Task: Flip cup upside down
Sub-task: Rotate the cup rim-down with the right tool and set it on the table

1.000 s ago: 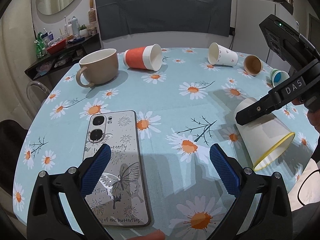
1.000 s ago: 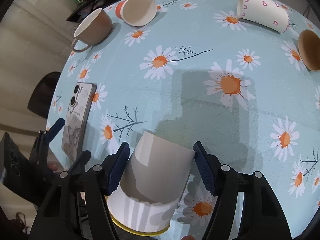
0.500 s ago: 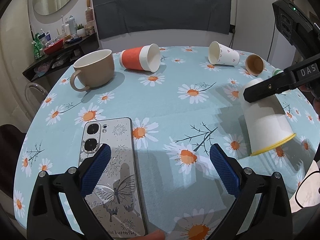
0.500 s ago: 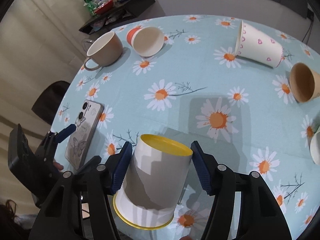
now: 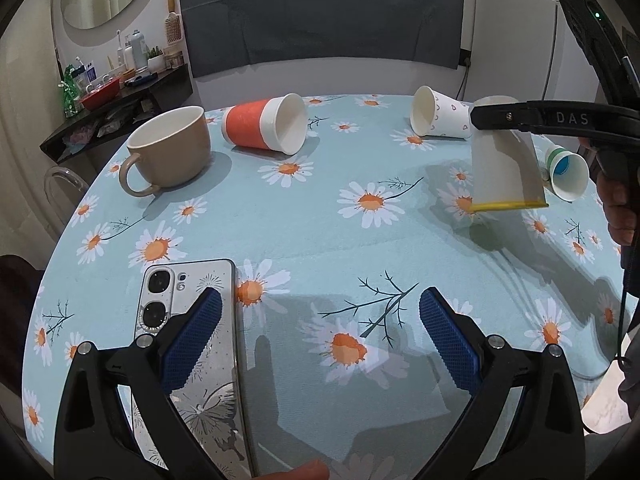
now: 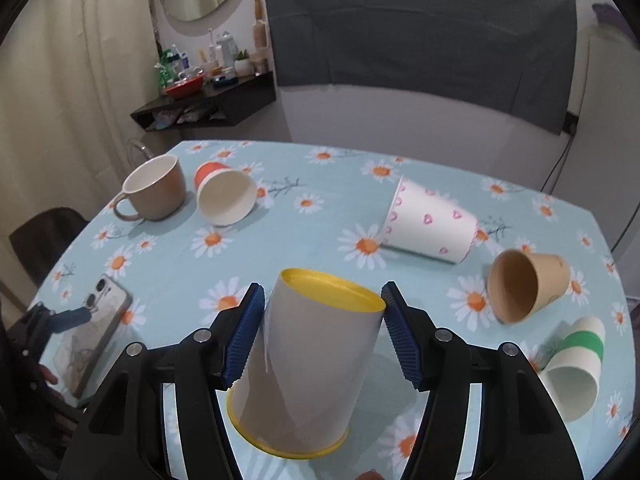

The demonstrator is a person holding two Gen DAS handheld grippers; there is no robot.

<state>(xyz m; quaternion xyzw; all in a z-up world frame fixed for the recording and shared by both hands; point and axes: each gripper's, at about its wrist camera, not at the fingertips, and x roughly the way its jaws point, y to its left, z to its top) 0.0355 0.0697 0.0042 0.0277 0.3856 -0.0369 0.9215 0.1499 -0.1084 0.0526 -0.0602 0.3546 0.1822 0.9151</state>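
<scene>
Five paper cups were visible: four lay tipped on the table [image 5: 280, 220], while the right gripper [image 6: 320, 332] clamped the yellow-rimmed cup [image 6: 308, 364] mouth-down above it. The left gripper [image 5: 320, 336] hovered wide apart, empty, beside one phone [image 5: 192, 320] and one mug [image 5: 172, 152].

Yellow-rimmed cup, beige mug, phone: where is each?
yellow-rimmed cup [image 6: 316, 360]: right wrist view, middle of its grey side wall.
beige mug [image 5: 176, 148]: left wrist view, outer wall.
phone [image 5: 164, 296]: left wrist view, back cover by the lenses.
</scene>
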